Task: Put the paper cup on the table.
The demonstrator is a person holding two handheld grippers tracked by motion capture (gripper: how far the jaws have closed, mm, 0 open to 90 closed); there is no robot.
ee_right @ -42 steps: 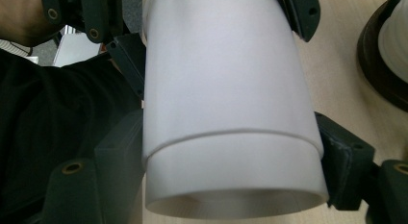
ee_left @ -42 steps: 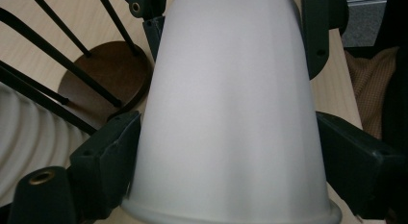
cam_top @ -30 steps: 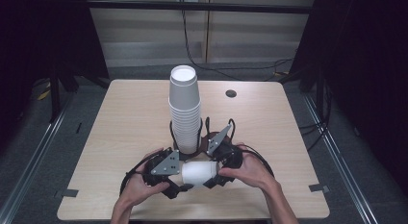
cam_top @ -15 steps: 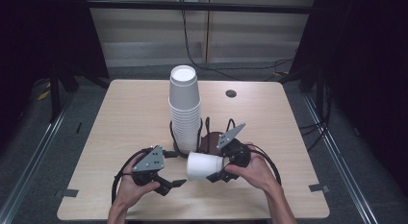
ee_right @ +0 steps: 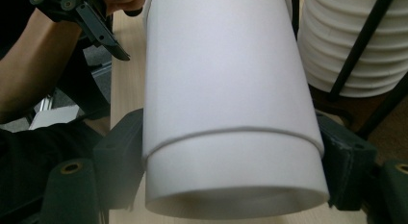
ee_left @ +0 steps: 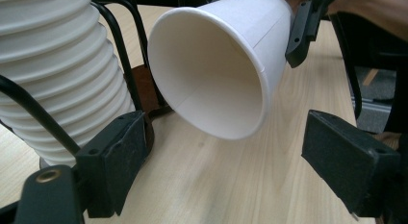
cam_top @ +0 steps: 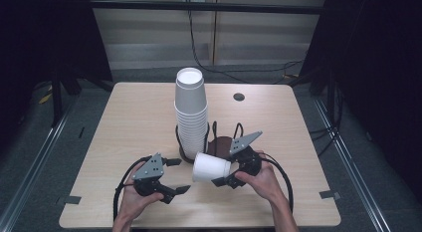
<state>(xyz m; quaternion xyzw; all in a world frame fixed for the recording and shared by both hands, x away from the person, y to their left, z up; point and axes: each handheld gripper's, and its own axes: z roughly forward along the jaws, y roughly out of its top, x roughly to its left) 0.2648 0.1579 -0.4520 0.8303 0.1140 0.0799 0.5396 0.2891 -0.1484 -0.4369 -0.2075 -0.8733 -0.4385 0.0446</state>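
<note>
A tall stack of white paper cups (cam_top: 190, 110) stands in a black wire holder (cam_top: 214, 137) at the table's middle; the ribbed stack (ee_left: 57, 75) fills the left of the left gripper view. A single white cup (cam_top: 211, 167) lies on its side above the table, mouth facing left, with my right gripper (cam_top: 220, 169) shut on its base end. In the right gripper view the cup (ee_right: 226, 104) sits squeezed between both pads. My left gripper (cam_top: 176, 175) is open and holds nothing, a short way left of the cup's mouth (ee_left: 211, 75).
The wooden table (cam_top: 124, 122) has a small dark round hole (cam_top: 239, 96) at the back right. The holder's brown base (cam_top: 221, 145) lies just behind the held cup. Black cables loop beside both hands near the front edge.
My left gripper has drawn back to the left, away from the cup's mouth. The cup stays in the right gripper, which has hardly moved.
</note>
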